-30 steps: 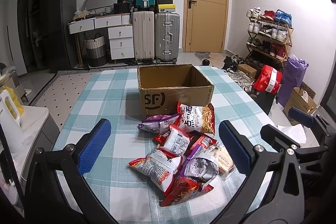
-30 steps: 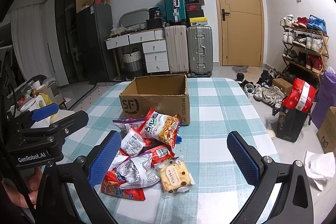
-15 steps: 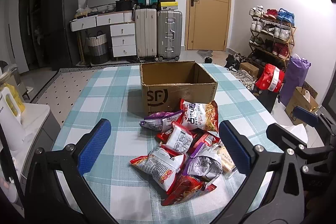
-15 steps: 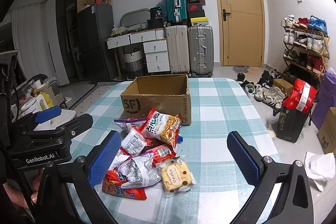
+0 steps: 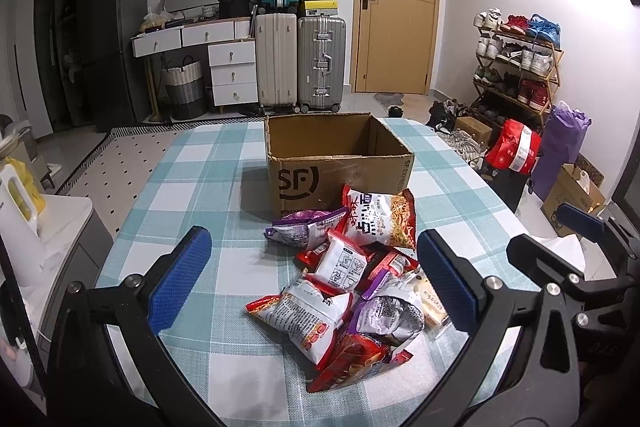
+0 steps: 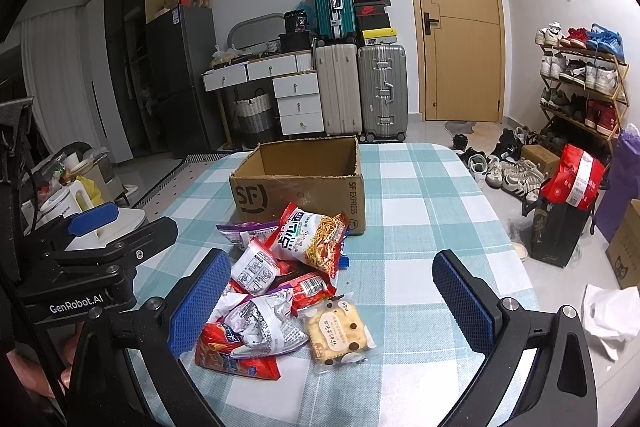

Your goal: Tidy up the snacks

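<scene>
Left wrist view
Left claw: the left gripper (image 5: pixel 314 281), black with blue padded fingers (image 5: pixel 180 277), is released, spread wide, holding nothing above the near edge of the table.
Snacks: a heap of crinkly foil snack packets (image 5: pixel 344 279) lies on the teal-and-white checked tablecloth (image 5: pixel 192 179), between the fingers and just in front of the box.
Box: an open brown cardboard carton printed "SF" (image 5: pixel 336 163) stands mid-table, toward the far edge; no snacks show inside it.
Top packet: a red-and-white noodle-snack bag (image 5: pixel 378 217) leans against the carton's front wall.
Right claw: the right gripper (image 5: pixel 576 227) shows at the right edge.

Right wrist view
Right claw: its jaws are released, wide apart and empty, low over the near right part of the table.
Snacks: the heap lies toward the left finger (image 6: pixel 200 297); a clear packet of pale biscuits (image 6: pixel 338 331) lies flat at the heap's near right side.
Box: the carton sits just behind the heap.
Person: a hand (image 6: pixel 38 371) grips the left gripper's handle at the lower left.
</scene>
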`<act>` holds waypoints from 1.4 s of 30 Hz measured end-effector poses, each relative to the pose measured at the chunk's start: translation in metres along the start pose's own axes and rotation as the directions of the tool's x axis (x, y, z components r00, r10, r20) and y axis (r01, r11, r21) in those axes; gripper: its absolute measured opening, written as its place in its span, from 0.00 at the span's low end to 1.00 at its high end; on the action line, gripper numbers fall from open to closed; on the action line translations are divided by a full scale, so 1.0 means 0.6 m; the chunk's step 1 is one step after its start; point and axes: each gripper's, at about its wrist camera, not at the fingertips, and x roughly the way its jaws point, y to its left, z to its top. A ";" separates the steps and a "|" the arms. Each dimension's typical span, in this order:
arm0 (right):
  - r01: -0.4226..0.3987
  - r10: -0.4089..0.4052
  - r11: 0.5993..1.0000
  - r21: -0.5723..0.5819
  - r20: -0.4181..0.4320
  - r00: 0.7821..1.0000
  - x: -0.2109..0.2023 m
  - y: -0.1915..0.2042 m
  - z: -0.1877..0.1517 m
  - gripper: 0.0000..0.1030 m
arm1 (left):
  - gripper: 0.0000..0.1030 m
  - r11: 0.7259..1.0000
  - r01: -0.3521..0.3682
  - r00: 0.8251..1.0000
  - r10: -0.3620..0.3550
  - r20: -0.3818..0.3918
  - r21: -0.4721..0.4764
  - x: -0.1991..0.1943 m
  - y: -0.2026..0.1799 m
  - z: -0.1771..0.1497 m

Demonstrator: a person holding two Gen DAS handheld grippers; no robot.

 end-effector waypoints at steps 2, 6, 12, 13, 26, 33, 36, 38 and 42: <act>-0.001 0.001 1.000 0.000 0.000 1.000 0.000 0.000 0.000 1.00 | 0.99 1.000 0.000 1.000 0.000 -0.003 0.000 0.005 -0.002 -0.003; 0.002 -0.002 1.000 0.002 -0.001 1.000 0.004 -0.002 -0.001 1.00 | 0.99 1.000 0.011 1.000 -0.011 -0.011 -0.004 0.016 0.000 -0.008; 0.010 -0.010 1.000 -0.001 -0.016 1.000 0.026 -0.010 -0.012 1.00 | 0.99 0.999 0.042 0.998 -0.043 -0.047 -0.017 0.053 0.019 -0.023; 0.011 -0.011 1.000 -0.001 -0.021 1.000 0.032 -0.011 -0.015 1.00 | 0.99 0.999 0.049 0.997 -0.050 -0.051 -0.018 0.058 0.024 -0.026; -0.002 0.004 1.000 0.019 -0.092 0.996 0.126 -0.045 -0.030 1.00 | 0.99 0.996 0.087 0.981 -0.089 -0.170 -0.016 0.140 0.072 -0.082; -0.028 0.029 1.000 0.010 -0.118 0.993 0.165 -0.043 -0.031 1.00 | 0.99 0.986 0.155 0.961 -0.164 -0.222 -0.057 0.201 0.087 -0.097; -0.034 0.036 0.999 0.021 -0.129 0.991 0.179 -0.046 -0.034 1.00 | 0.99 0.977 0.192 0.946 -0.209 -0.248 -0.092 0.228 0.087 -0.102; -0.033 0.036 0.999 0.022 -0.137 0.990 0.188 -0.047 -0.036 1.00 | 0.99 0.972 0.211 0.935 -0.232 -0.269 -0.107 0.237 0.087 -0.106; -0.035 0.039 0.999 0.030 -0.147 0.988 0.195 -0.051 -0.039 1.00 | 0.98 0.957 0.256 0.906 -0.287 -0.310 -0.139 0.268 0.080 -0.116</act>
